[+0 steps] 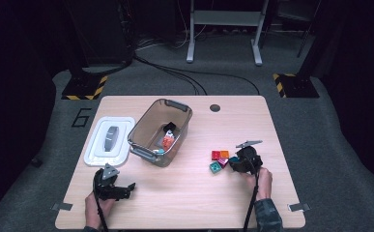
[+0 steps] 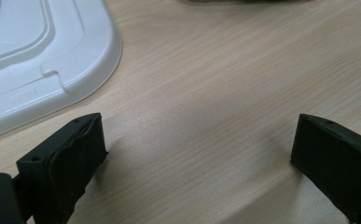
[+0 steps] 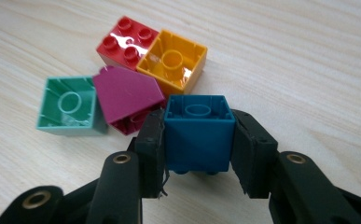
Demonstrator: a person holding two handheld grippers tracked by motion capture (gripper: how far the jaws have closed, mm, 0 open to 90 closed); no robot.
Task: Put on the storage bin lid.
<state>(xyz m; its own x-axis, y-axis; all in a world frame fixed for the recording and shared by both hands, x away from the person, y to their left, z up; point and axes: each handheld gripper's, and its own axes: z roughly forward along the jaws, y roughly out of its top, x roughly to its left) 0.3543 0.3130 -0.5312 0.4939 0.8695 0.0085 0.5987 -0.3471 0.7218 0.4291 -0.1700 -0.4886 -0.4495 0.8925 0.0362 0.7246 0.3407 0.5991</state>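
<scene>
Resting low: left claw (image 1: pixel 126 187) is sitting at the near left of the table (image 1: pixel 194 203), jaws spread wide with bare wood between them.
Lying beside it: white lid (image 2: pixel 38 65) is sitting flat just beyond the left claw, at the table's left side.
Standing mid-table: clear bin (image 1: pixel 148 142) is sitting open right of the lid, holding a few small coloured pieces too small to make out.
Clustering right: red brick (image 3: pixel 127 44), orange brick (image 3: pixel 173 63), green brick (image 3: pixel 68 105) and magenta brick (image 3: pixel 127 95) are lying touching one another.
Pinching: right claw (image 3: pixel 199 140) is gripping the blue brick (image 3: pixel 199 135) by two opposite sides, hollow underside showing, at the cluster's near right edge.
Turning on: the bin is lying left of and beyond the held brick, well apart, likely its destination.
Hiding: whether the blue brick is touching the table is unclear.
</scene>
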